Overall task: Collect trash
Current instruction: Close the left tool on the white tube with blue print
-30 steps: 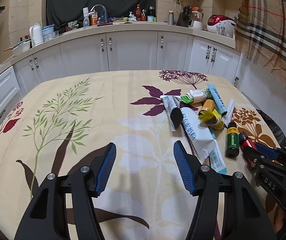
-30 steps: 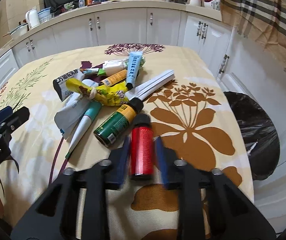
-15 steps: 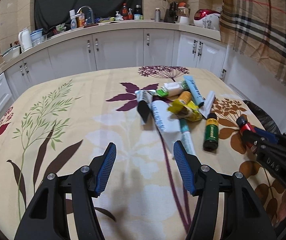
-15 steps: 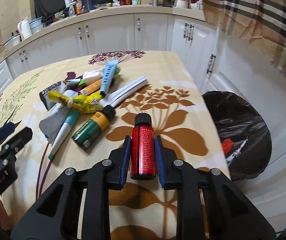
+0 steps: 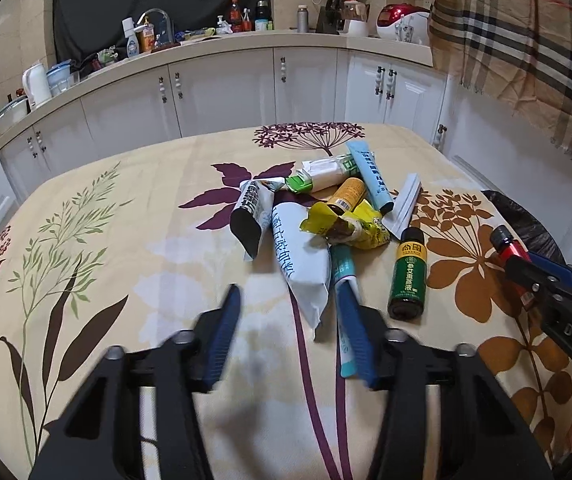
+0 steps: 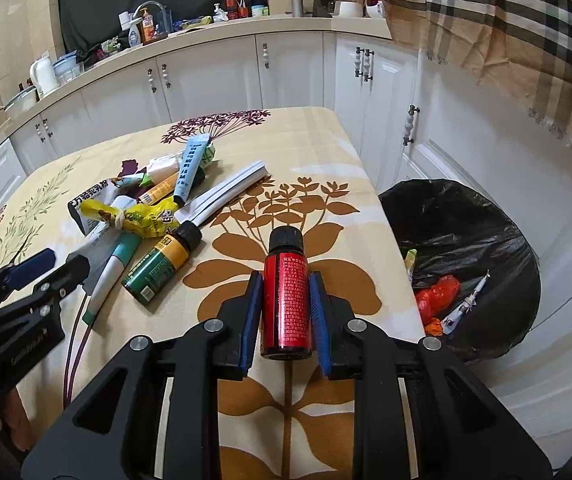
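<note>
The right gripper is clamped on the upright red bottle above the table's edge; the black-lined bin lies at its three o'clock. The left gripper, jaws just narrowing on nothing, faces the litter pile at twelve.

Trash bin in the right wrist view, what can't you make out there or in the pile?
- Trash bin: its bottom is hidden by its dark liner; left wrist view cuts it off.
- Teal-capped tube: left wrist view, partly behind a blurred fingertip.
- Red bottle: sides covered by right gripper.
</note>
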Demonstrator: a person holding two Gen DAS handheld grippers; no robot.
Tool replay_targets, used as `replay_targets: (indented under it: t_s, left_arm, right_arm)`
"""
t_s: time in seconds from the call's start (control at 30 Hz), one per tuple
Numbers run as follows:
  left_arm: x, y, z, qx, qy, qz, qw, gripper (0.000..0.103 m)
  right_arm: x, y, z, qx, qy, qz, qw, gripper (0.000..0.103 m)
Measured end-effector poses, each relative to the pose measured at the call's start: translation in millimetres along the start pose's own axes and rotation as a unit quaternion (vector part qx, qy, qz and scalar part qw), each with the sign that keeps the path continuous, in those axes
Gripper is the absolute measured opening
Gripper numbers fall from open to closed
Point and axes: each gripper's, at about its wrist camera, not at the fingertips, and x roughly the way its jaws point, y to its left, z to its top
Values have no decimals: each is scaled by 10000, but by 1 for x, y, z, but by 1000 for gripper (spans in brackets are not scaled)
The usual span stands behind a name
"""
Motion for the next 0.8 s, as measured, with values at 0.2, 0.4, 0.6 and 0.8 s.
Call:
replay_targets:
  t_s: [0.2, 0.4, 0.6, 0.8]
  left_arm:
    - [4, -1, 0, 25, 102, -182, 9998, 9]
    - [-4, 2, -3, -18, -36, -186, 9998, 7]
    - [-20, 5, -5, -63, -219, -211, 9995, 6]
    - [-39, 11, -1, -128, -472, -151, 9987, 6]
  right_arm:
    - [2, -4, 1, 42, 6, 14, 10000, 23]
    - [2, -6, 0, 54, 11, 27, 10000, 23]
    - [0, -4, -1, 21, -14, 40, 10000, 23]
    - [-8, 2, 1, -19, -137, 51, 9999, 23]
